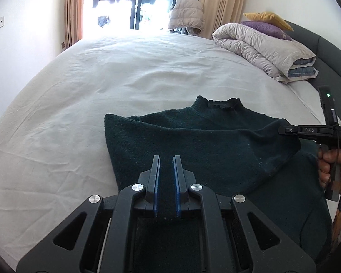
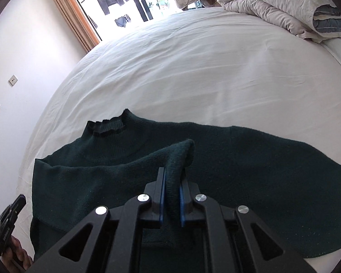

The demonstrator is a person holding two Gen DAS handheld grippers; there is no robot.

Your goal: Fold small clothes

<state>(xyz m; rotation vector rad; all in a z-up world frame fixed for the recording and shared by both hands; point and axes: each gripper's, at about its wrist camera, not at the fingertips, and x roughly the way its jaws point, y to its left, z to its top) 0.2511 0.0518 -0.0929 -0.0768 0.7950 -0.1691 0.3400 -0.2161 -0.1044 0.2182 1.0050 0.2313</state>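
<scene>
On the white bed sheet our dark green sweater lies collar away from us, its long axis running across us. We pinch its near edge in the left gripper and a folded sleeve end in the right gripper, both clamped tight, the right nearer that fold.

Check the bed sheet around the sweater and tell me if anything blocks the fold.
Nothing visible does. Both the left gripper and the right gripper are shut on the dark green sweater. The white sheet beyond it is bare; the rolled duvet lies far off by the headboard.
</scene>
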